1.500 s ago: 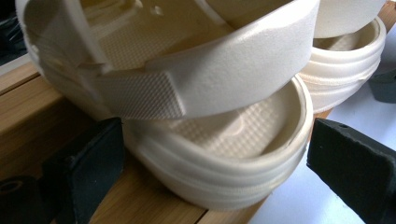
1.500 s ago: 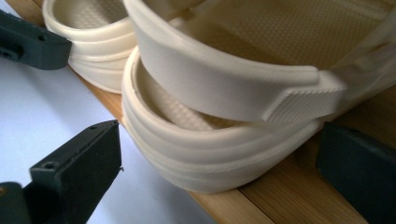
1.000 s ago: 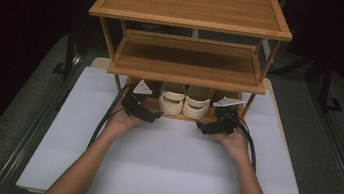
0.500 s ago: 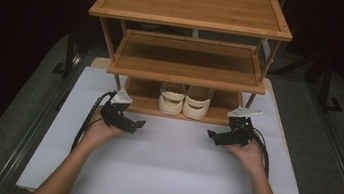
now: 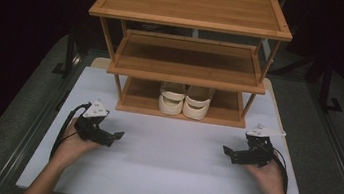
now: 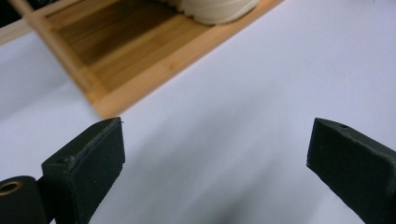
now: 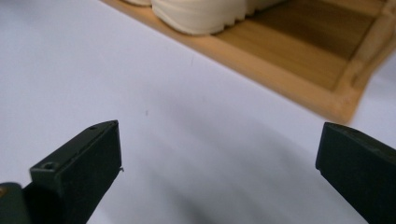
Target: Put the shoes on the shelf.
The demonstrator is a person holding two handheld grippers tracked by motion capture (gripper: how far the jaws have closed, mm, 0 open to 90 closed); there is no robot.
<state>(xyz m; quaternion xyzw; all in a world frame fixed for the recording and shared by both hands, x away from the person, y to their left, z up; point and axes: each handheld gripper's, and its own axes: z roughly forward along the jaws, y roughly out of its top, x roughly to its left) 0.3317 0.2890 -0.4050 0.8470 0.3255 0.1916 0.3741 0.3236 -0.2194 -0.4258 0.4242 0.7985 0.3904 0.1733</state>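
Note:
A pair of cream shoes (image 5: pixel 185 100) stands side by side on the bottom shelf of a three-tier bamboo rack (image 5: pixel 184 66). My left gripper (image 5: pixel 113 135) rests low over the white board at the front left, jaws wide apart and empty. In the left gripper view the rack's bottom shelf (image 6: pixel 135 51) and a cream shoe (image 6: pixel 217 8) lie ahead of my left gripper (image 6: pixel 215 163). My right gripper (image 5: pixel 229 152) sits at the front right, open and empty. The right gripper view shows a cream shoe (image 7: pixel 205 16) and the shelf edge (image 7: pixel 289 65) beyond my right gripper (image 7: pixel 219 163).
The white board (image 5: pixel 171 167) covers the table under the rack. Grey table surface (image 5: pixel 327 127) flanks it, with metal rails along both sides. The rack's upper two shelves are bare. A person's hands come in from the bottom edge.
Both grippers have drawn back from the shoes on the bottom shelf and spread outward toward the front corners of the board. The shoes stay on the shelf.

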